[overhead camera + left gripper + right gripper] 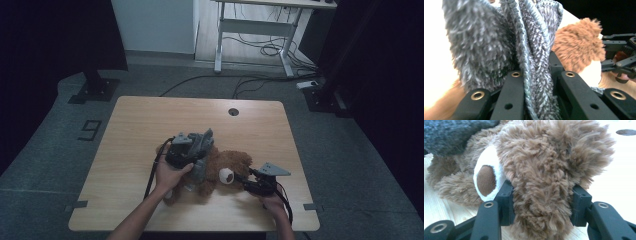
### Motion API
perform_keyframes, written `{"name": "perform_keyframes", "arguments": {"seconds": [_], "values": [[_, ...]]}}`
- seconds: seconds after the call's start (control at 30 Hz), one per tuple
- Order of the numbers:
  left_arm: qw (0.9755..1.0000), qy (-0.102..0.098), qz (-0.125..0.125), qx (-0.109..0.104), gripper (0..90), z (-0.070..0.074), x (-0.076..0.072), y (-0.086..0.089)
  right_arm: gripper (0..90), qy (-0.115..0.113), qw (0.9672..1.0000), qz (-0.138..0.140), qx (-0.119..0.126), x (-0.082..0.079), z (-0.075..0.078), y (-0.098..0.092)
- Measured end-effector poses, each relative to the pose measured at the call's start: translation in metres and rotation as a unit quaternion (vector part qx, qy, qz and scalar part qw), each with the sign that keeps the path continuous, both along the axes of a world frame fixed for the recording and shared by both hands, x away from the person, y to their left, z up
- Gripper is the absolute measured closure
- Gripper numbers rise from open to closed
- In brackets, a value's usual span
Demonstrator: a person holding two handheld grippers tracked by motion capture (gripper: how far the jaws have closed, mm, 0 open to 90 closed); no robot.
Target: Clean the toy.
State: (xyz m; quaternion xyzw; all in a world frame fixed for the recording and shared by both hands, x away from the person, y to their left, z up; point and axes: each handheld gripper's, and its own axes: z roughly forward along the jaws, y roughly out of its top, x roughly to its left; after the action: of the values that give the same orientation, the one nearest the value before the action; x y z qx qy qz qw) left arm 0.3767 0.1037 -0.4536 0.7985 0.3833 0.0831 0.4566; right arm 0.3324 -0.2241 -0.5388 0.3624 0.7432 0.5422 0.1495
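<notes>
A brown teddy bear (235, 162) lies on its side in the middle of the wooden table (150, 120). A grey knitted cloth (202, 142) drapes over its body. My left gripper (196, 150) is shut on a fold of this grey cloth (499, 37), which bunches up between its jaws, with the bear's fur (579, 47) behind. My right gripper (241, 176) comes in from the right and is shut on the bear's furry head (544, 157), beside the white snout with a brown nose (486, 177). The right gripper (621, 57) is also seen from the left gripper view.
A round cable hole (233, 111) sits near the table's far edge. Beyond the table stand a white desk frame (255, 30) with loose cables on the floor and two black stand bases (95, 90).
</notes>
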Motion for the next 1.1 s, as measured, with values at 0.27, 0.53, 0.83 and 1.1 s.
{"name": "perform_keyframes", "arguments": {"seconds": [0.27,0.53,0.83,1.1], "values": [[0.9973,0.009,0.073,0.006,79.9,-0.008,0.003,0.068,48.6,0.001,1.0000,-0.001,0.004,0.000,-0.001,0.000],[0.9934,0.030,0.109,0.020,79.8,-0.027,0.002,0.103,48.6,0.002,1.0000,0.000,0.006,0.001,-0.001,-0.001],[0.9986,-0.004,0.052,0.010,79.5,0.017,0.001,0.057,48.6,0.001,1.0000,-0.003,0.004,0.000,-0.001,-0.001],[0.9988,0.043,0.020,0.013,79.4,0.003,0.024,0.002,47.9,-0.006,1.0000,-0.005,-0.006,-0.002,0.001,0.001]]}}
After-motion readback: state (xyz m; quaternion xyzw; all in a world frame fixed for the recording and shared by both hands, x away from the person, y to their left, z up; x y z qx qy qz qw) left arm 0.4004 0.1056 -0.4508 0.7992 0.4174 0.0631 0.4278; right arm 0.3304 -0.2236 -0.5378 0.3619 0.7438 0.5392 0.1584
